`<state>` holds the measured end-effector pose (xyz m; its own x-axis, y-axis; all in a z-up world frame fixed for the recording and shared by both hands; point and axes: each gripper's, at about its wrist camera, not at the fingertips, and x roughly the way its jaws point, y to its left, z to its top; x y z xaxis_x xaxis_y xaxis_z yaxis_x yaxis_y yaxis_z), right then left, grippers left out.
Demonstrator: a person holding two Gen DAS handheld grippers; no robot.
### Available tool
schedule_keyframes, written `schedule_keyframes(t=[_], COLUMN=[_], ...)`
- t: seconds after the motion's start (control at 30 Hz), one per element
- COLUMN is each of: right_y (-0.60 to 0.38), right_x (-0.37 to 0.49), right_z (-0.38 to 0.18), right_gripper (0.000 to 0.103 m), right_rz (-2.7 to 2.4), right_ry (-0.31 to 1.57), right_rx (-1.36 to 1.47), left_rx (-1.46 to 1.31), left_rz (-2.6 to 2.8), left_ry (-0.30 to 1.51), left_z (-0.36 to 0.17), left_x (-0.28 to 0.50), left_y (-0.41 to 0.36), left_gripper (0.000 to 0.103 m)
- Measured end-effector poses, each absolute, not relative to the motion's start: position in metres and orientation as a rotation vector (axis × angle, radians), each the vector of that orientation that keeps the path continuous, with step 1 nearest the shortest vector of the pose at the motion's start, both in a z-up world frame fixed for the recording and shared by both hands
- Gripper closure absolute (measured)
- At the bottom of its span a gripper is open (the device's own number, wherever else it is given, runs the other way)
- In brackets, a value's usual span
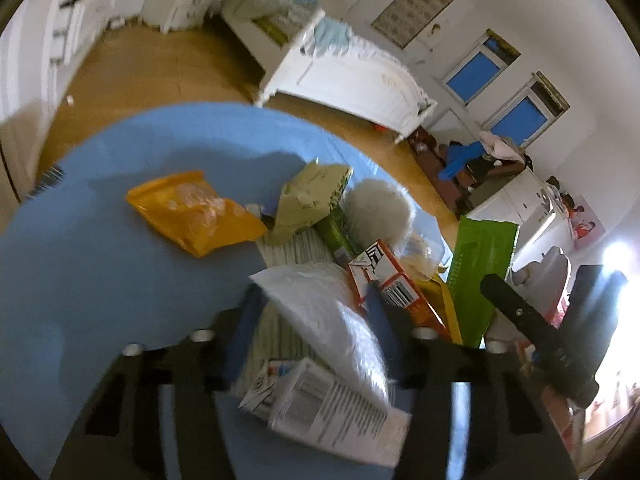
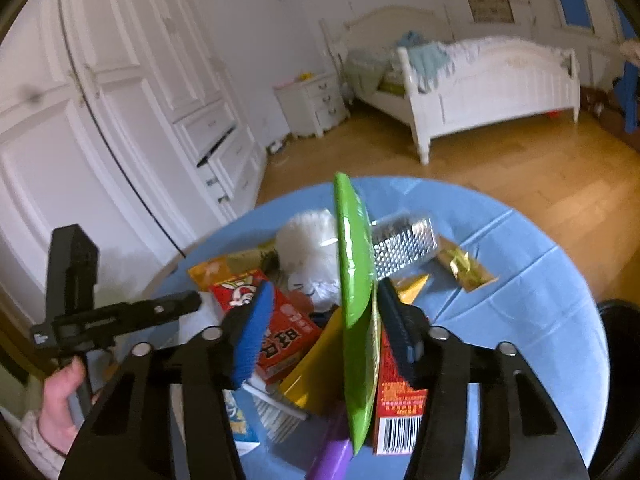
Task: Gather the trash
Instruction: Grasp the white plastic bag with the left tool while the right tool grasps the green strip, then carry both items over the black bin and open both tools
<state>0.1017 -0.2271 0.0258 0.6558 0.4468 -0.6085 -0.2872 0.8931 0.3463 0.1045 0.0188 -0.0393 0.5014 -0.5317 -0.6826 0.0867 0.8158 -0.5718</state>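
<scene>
Green flat packet point(image 2: 354, 280) stands on edge between the fingers of the right tongs point(image 2: 324, 324), near the right finger; fingers spread, contact with the packet cannot be told. Left-wrist view shows the same green packet upright at the pile's right edge. Blue tabletop point(image 1: 80, 280) carries the trash pile: orange pouch point(image 1: 192, 212) lying apart to the left, pale green crumpled bag point(image 1: 308, 200), white fluffy ball point(image 1: 380, 208), red-and-white carton point(image 1: 388, 280), white padded bag point(image 1: 320, 312), printed white carton point(image 1: 320, 404). Left tongs point(image 1: 312, 304) released, fingers straddling the white padded bag, not clamped. Right-wrist view adds a silver perforated packet point(image 2: 404, 244) and a gold wrapper point(image 2: 466, 266) behind the green packet, plus a red box point(image 2: 276, 320).
</scene>
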Motion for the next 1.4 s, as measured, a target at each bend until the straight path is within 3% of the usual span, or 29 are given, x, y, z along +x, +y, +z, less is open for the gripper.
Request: schedule_keyframes(t=[0.1, 0.2, 0.6, 0.83, 1.1, 1.4], right_y=[-0.228, -0.234, -0.277, -0.336, -0.459, -0.545], right_x=[0.101, 0.099, 0.053, 0.026, -0.005, -0.024], right_z=[0.020, 0.017, 0.045, 0.063, 0.033, -0.067], right_gripper=[0.078, 0.085, 0.094, 0.094, 0.094, 0.093], right_rz=[0.427, 0.430, 0.523, 0.456, 0.152, -0.065], right_ry=[0.755, 0.749, 0.564, 0.447, 0.397, 0.517], right_rx=[0.230, 0.238, 0.377, 0.449, 0.539, 0.676], left_rx=[-0.523, -0.538, -0.468, -0.385, -0.312, -0.210], left_rz=[-0.420, -0.417, -0.398, -0.570, -0.822, -0.940], left_ry=[0.966, 0.925, 0.611, 0.573, 0.700, 0.890], left_z=[-0.042, -0.037, 0.061, 0.104, 0.066, -0.008], left_x=[0.102, 0.093, 0.024, 0.031, 0.070, 0.101], left_y=[0.014, 0.018, 0.022, -0.068, -0.228, -0.366], left_gripper=[0.085, 0.092, 0.094, 0.094, 0.094, 0.094])
